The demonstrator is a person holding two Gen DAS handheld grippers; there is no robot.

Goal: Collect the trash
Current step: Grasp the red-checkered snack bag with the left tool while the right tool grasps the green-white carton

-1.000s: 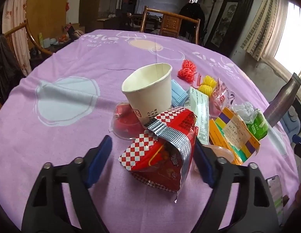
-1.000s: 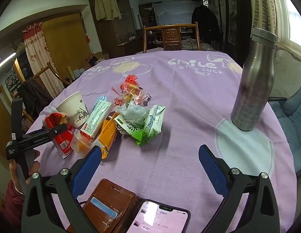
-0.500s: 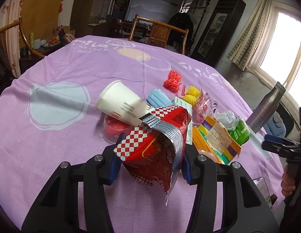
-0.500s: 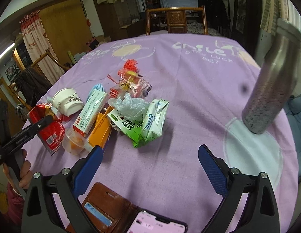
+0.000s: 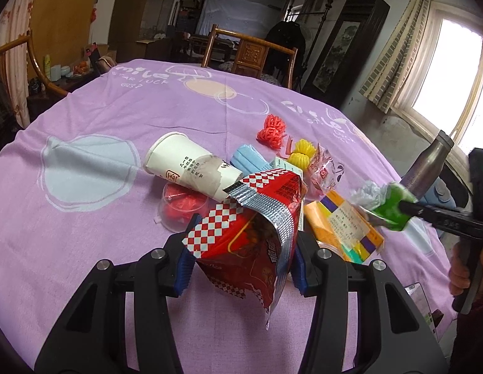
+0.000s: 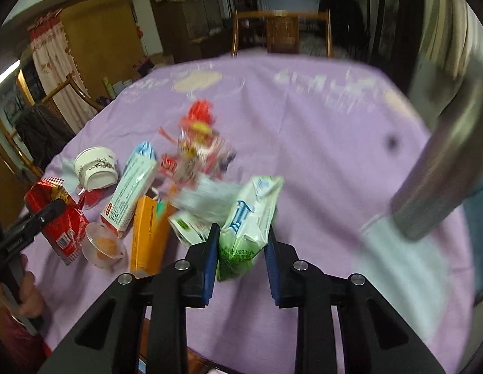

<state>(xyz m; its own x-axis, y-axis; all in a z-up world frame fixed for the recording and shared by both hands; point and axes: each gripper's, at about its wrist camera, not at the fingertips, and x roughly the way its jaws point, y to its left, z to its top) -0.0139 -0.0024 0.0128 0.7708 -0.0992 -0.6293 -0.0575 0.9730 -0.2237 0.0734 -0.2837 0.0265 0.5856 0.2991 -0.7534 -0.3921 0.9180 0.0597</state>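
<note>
Left gripper [image 5: 241, 260] clamps a red snack bag [image 5: 253, 243], lifted above the purple cloth [image 5: 101, 224]. Right gripper's [image 6: 241, 249] jaws are closing on a green tissue pack [image 6: 247, 224], pads touching its sides, beside the trash pile: cup [image 5: 191, 168], orange box [image 6: 146, 233].

Red-and-white checked snack bag [image 5: 250, 240] (silver lining), green-and-white packet [image 6: 247, 221], purple tablecloth [image 5: 123, 115]

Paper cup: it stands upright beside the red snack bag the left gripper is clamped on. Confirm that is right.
Not quite. The paper cup lies tipped on its side, not upright, as the left wrist view shows. It is beside the red snack bag, and the left gripper is clamped on that bag.
</note>
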